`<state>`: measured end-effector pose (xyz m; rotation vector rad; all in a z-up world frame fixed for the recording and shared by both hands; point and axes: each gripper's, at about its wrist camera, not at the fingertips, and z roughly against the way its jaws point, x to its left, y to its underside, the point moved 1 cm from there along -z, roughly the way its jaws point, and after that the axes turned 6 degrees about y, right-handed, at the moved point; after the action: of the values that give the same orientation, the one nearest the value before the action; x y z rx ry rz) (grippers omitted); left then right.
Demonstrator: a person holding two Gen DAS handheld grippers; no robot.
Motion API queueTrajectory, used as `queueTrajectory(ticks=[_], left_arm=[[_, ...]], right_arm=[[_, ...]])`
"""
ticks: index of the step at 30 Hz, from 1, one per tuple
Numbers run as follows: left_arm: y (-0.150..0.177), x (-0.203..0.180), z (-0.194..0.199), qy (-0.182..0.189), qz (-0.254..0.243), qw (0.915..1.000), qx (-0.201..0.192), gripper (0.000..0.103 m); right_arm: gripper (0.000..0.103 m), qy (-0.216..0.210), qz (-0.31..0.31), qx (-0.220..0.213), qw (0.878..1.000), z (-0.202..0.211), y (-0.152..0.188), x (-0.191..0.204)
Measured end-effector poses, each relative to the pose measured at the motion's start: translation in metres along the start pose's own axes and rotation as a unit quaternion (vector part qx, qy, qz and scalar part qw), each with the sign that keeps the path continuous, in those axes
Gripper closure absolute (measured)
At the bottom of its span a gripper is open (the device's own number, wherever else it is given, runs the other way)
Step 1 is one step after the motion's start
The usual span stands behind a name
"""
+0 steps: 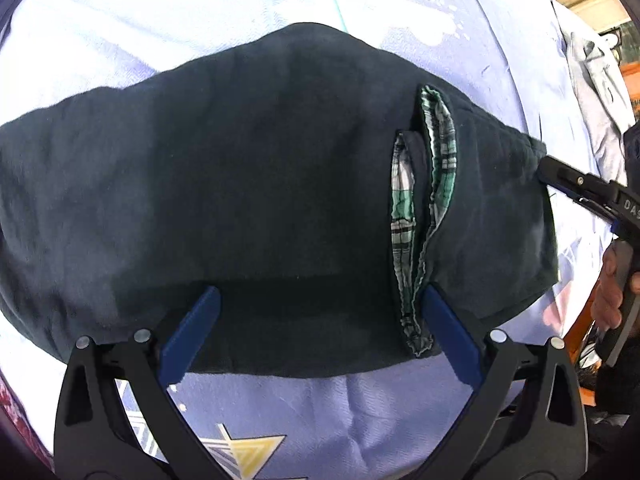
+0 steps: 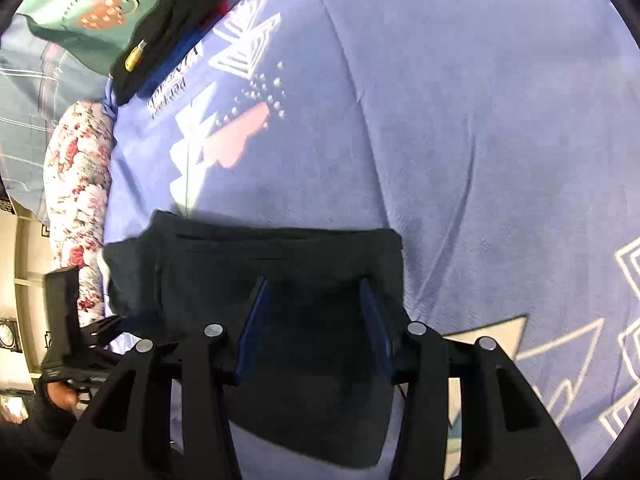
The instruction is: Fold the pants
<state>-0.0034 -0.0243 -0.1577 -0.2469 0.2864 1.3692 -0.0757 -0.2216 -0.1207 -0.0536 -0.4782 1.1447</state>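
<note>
Dark navy pants (image 1: 248, 184) lie folded on a lavender bedsheet (image 1: 320, 416), with a green plaid pocket lining (image 1: 424, 208) showing. My left gripper (image 1: 320, 300) is open, its blue fingers (image 1: 192, 332) resting over the near edge of the pants. My right gripper (image 2: 314, 288) is open over the pants (image 2: 280, 264) at their end. In the left wrist view it (image 1: 576, 184) comes in from the right and touches the pants' right edge.
The sheet (image 2: 440, 120) has white and pink printed patterns. A floral bolster (image 2: 76, 208), a green pillow (image 2: 80, 12) and a dark garment (image 2: 172, 24) lie at the bed's far left. Pale clothing (image 1: 600, 80) lies at the right edge.
</note>
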Motion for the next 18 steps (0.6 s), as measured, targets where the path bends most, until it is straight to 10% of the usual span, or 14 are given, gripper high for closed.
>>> queueTrajectory(ticks=[9, 13, 18], left_arm=[[-0.001, 0.04, 0.066, 0.044, 0.03, 0.9952, -0.082, 0.002], [-0.004, 0.107, 0.106, 0.001, 0.075, 0.9876, -0.138, 0.002], [0.008, 0.184, 0.134, 0.031, 0.122, 0.9765, -0.175, 0.002]], right_arm=[[0.035, 0.003, 0.027, 0.0, 1.0, 0.032, 0.015, 0.012], [0.034, 0.002, 0.014, 0.003, 1.0, 0.037, 0.02, 0.008], [0.033, 0.007, 0.013, 0.008, 1.0, 0.035, 0.021, 0.011]])
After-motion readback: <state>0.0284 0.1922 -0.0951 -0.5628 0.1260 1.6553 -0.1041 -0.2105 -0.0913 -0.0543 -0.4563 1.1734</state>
